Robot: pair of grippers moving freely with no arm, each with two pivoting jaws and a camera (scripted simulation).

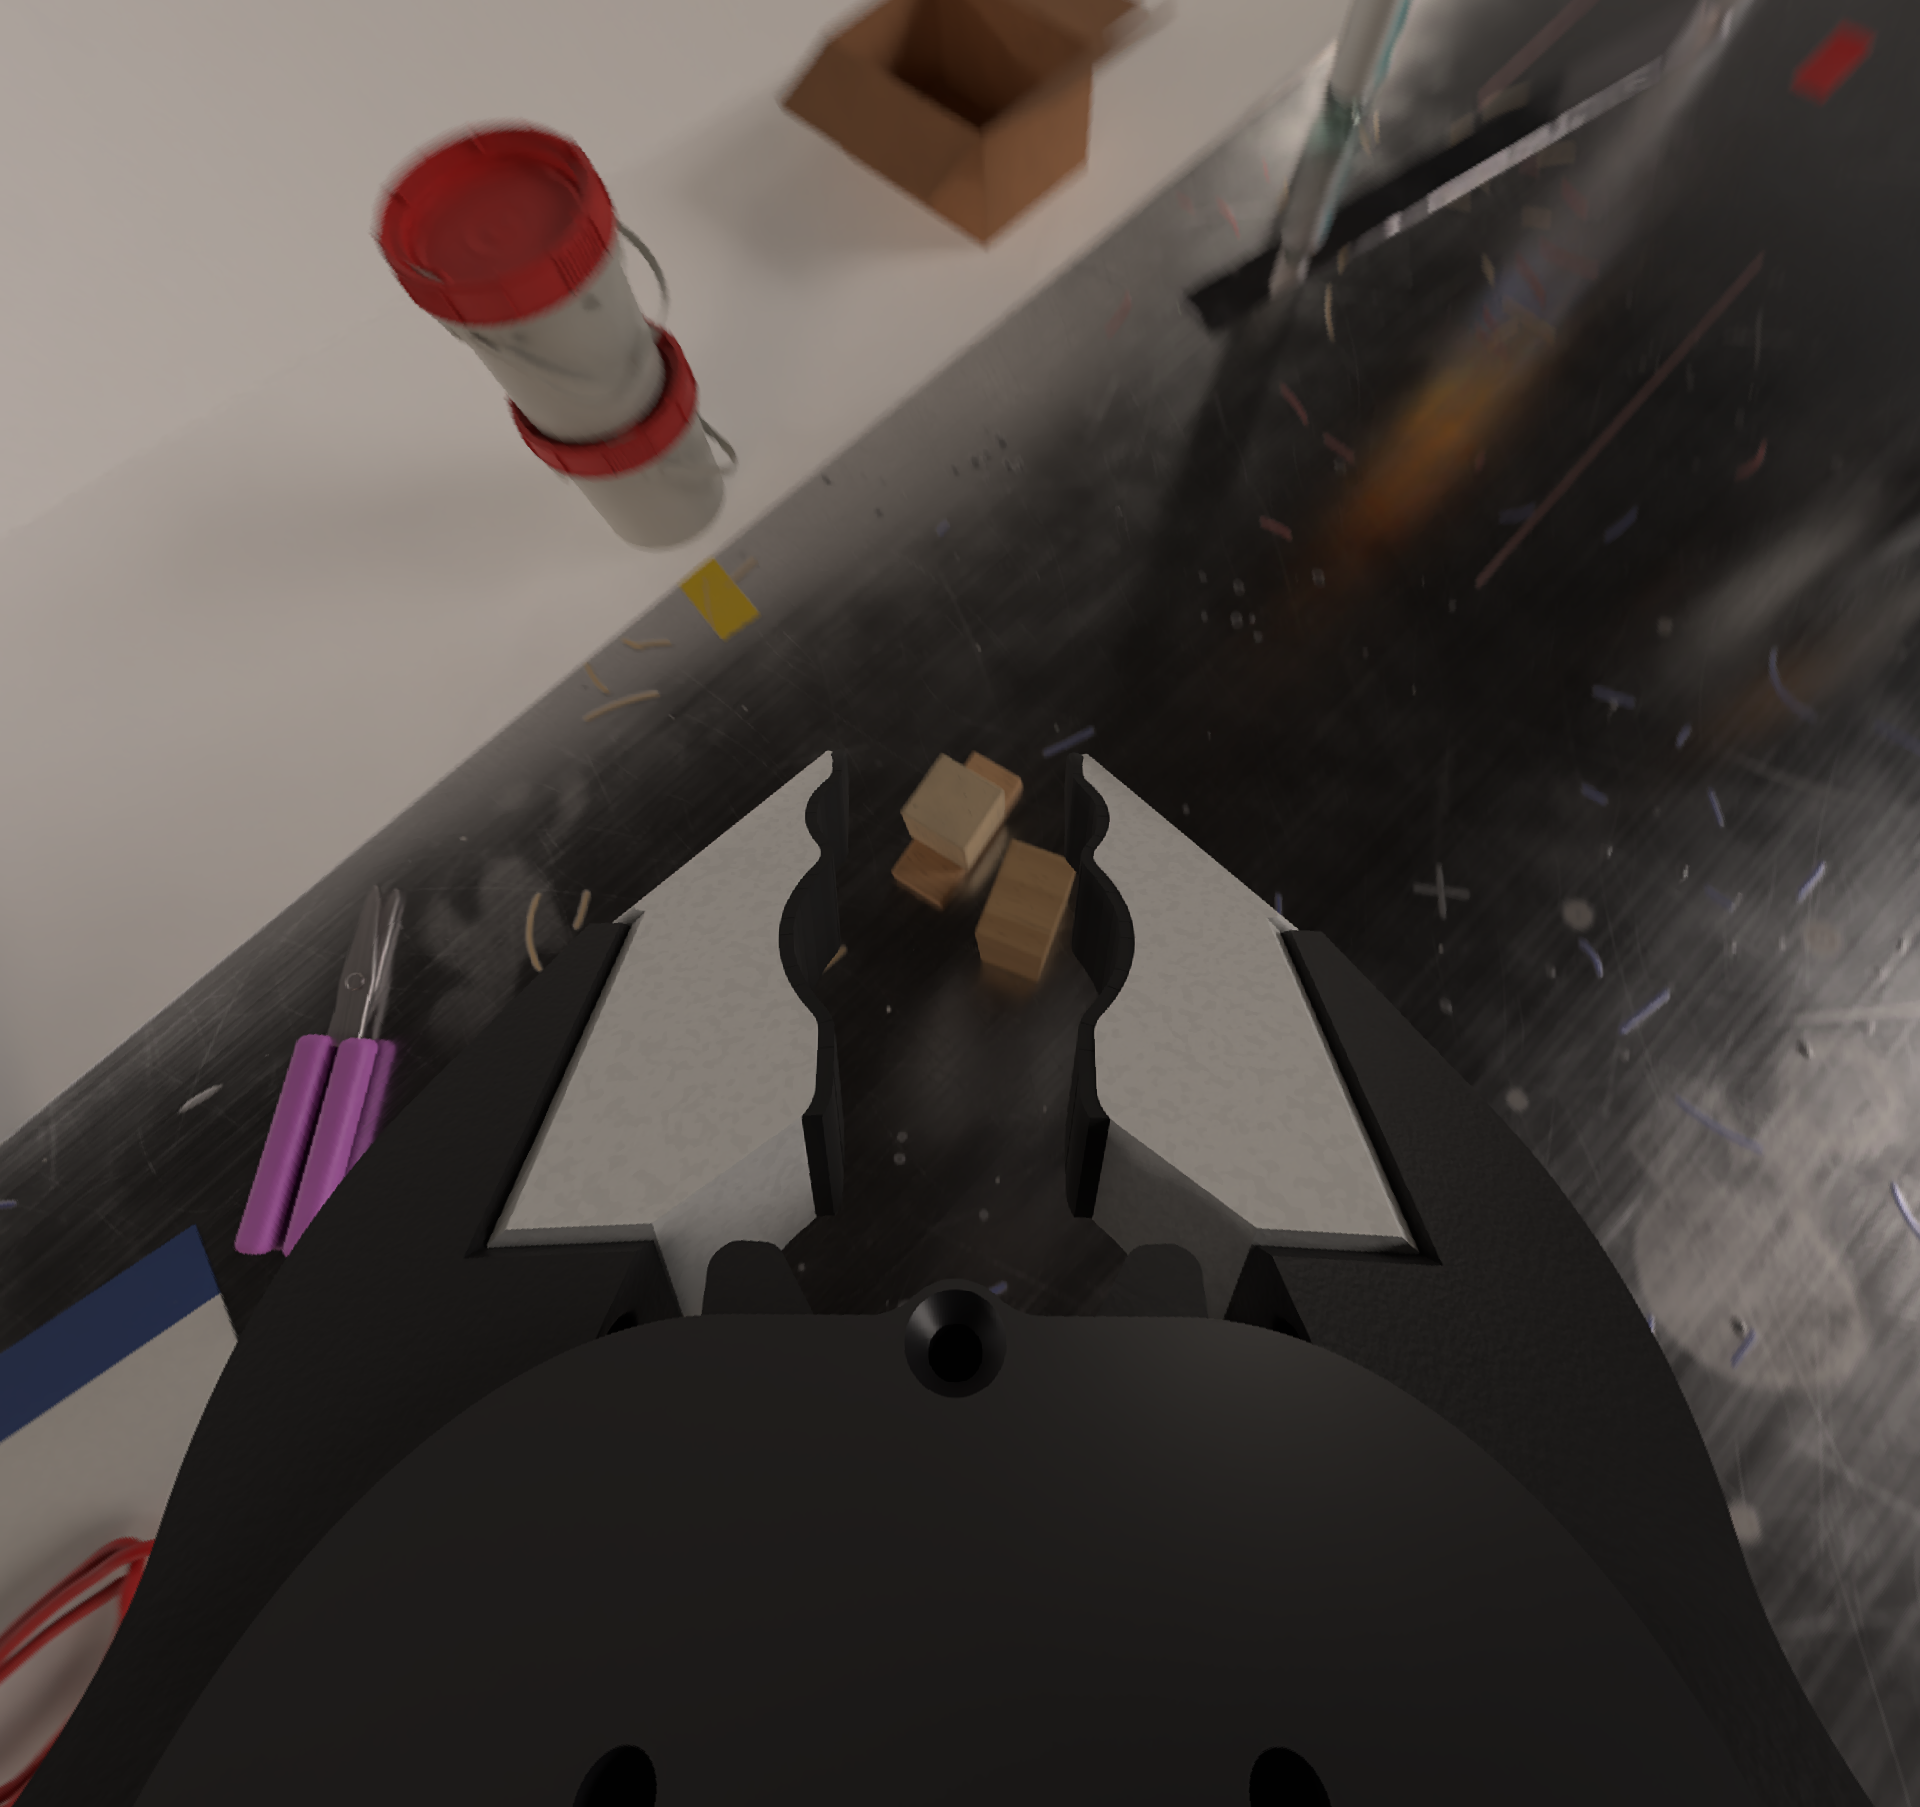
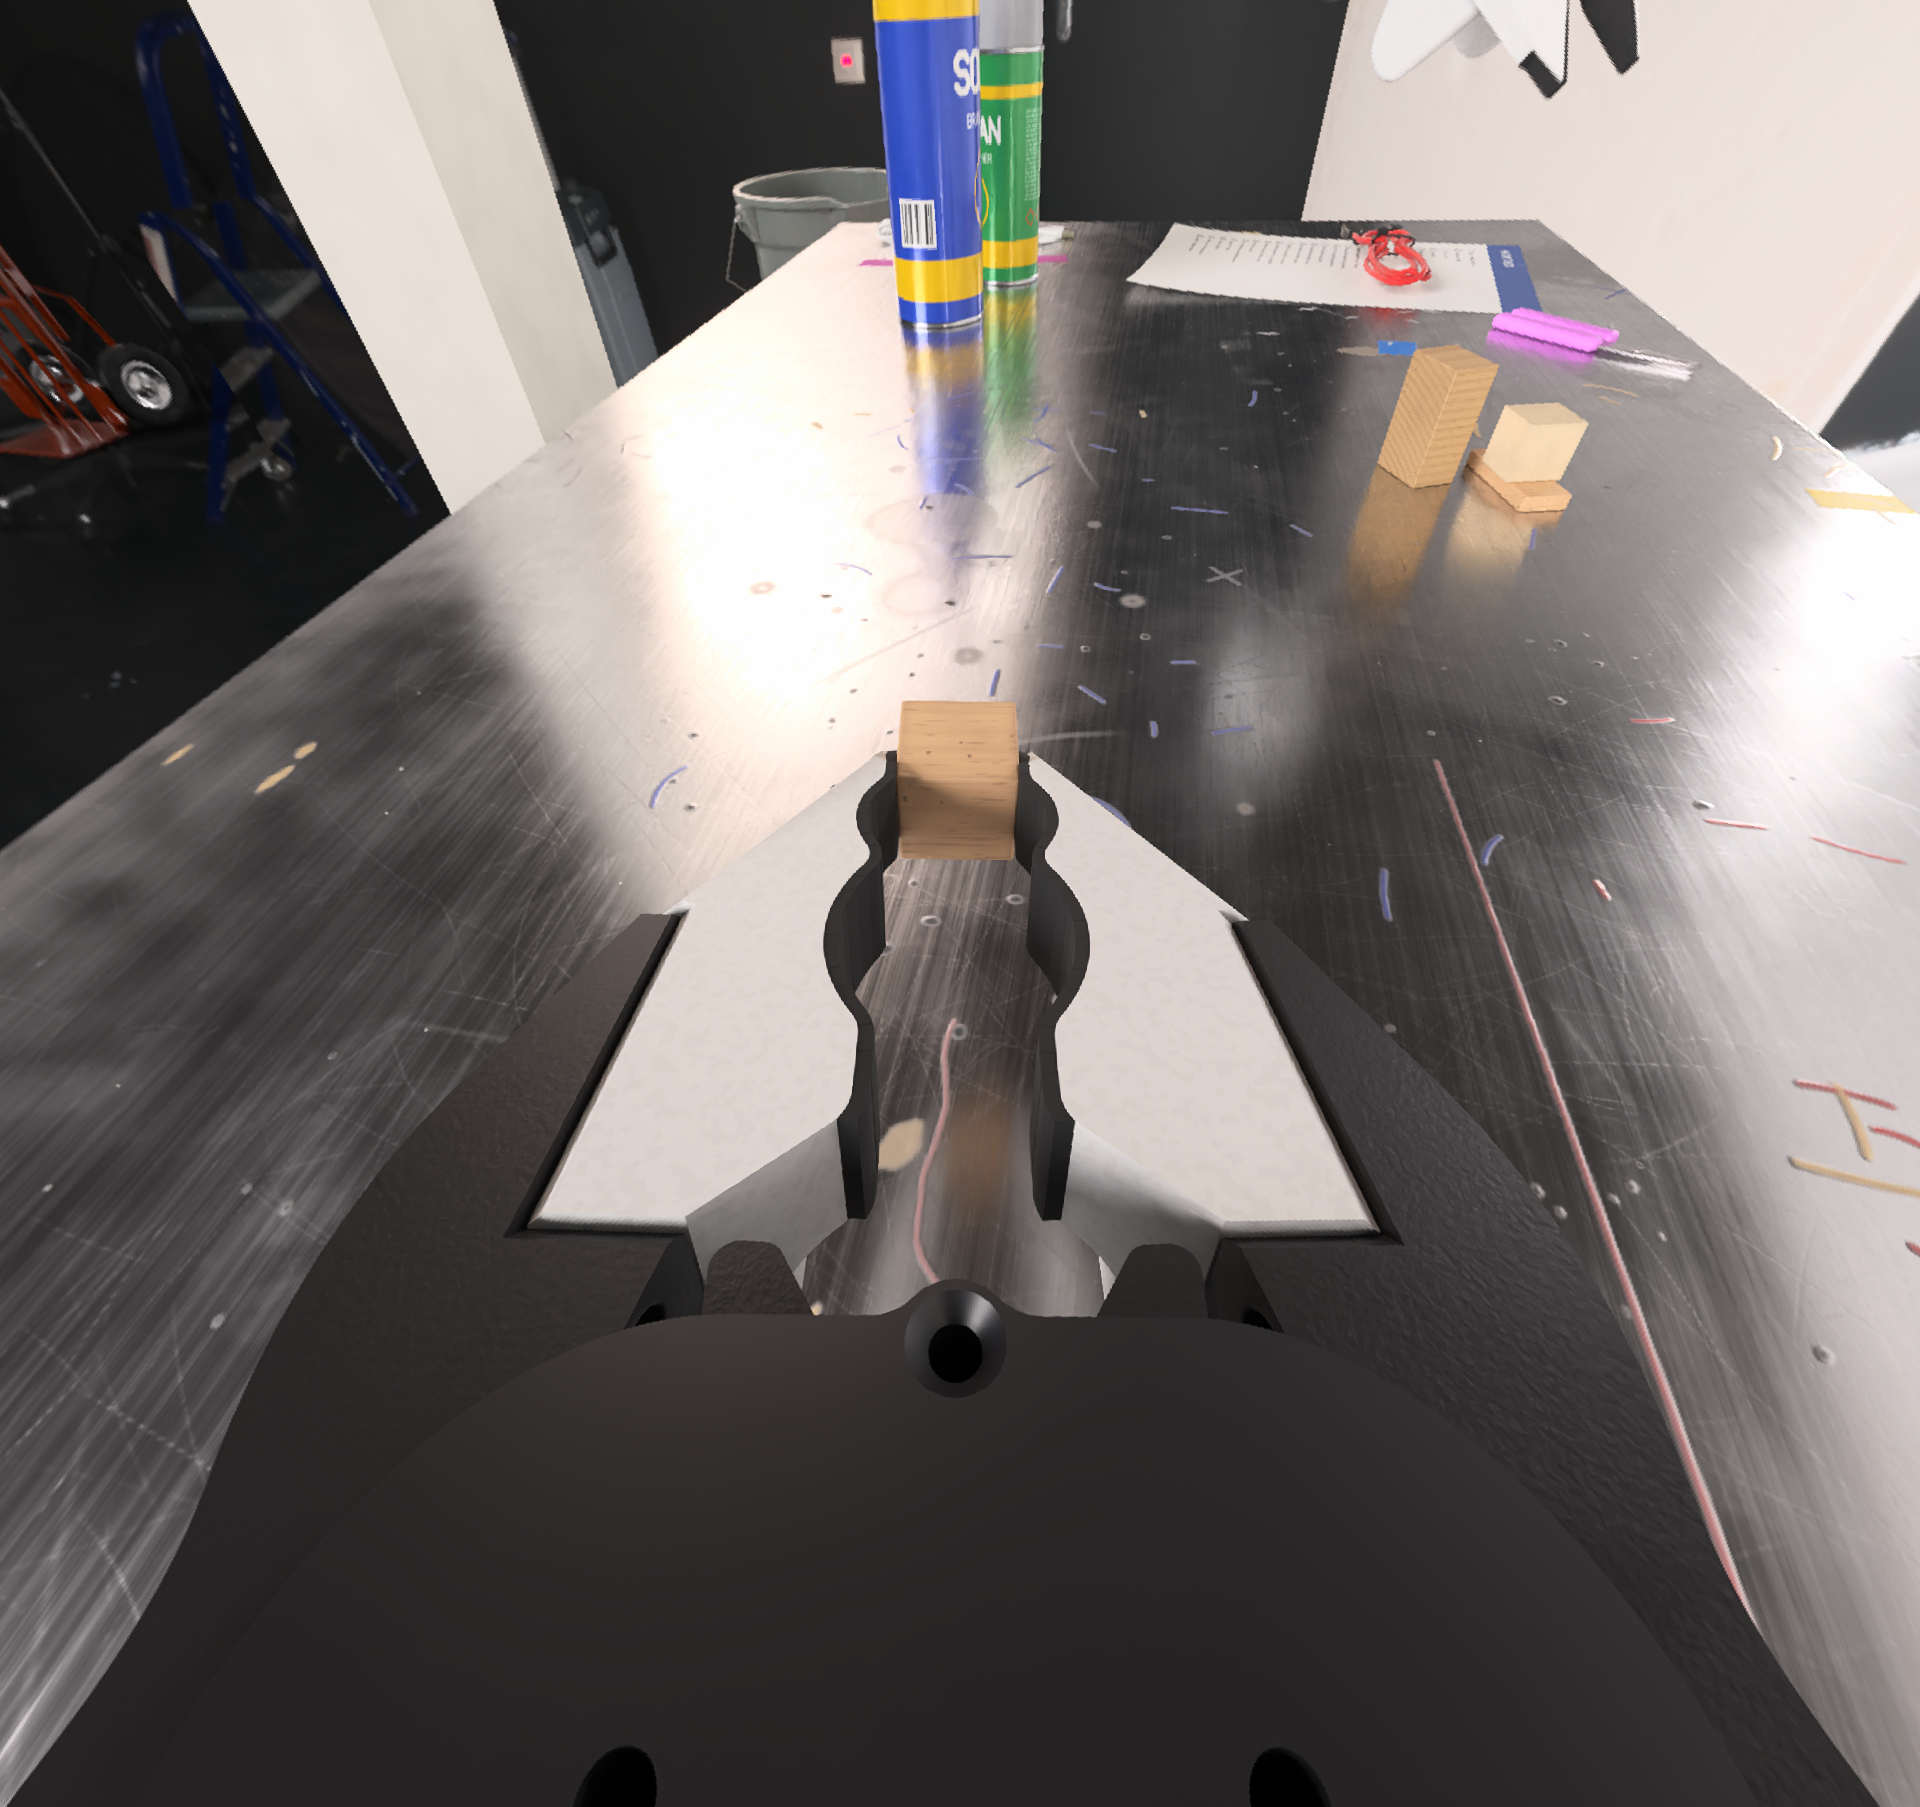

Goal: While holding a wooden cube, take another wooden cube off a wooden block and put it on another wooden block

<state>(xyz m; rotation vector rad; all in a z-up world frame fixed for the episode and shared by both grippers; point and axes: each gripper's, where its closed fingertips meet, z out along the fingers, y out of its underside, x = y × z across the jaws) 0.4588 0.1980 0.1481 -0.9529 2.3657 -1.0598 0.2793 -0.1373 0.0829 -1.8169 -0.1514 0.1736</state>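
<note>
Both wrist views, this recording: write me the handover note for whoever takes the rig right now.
Right claw: shut on a wooden cube, held above the metal table.
Left claw: open, empty, above the blocks, looking down.
Second cube sits on the flat wooden block; the tall wooden block stands beside it, top bare.
Done: first cube held.
Left: grasp the second cube, lift it, set it on the tall block.

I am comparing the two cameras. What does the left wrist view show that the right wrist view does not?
Only the left wrist view shows the open brown cardboard box and the red-capped white tubes. Only the right wrist view shows the blue spray can, the green spray can and the held wooden cube. Both show the pale wooden cube on the flat block.
</note>
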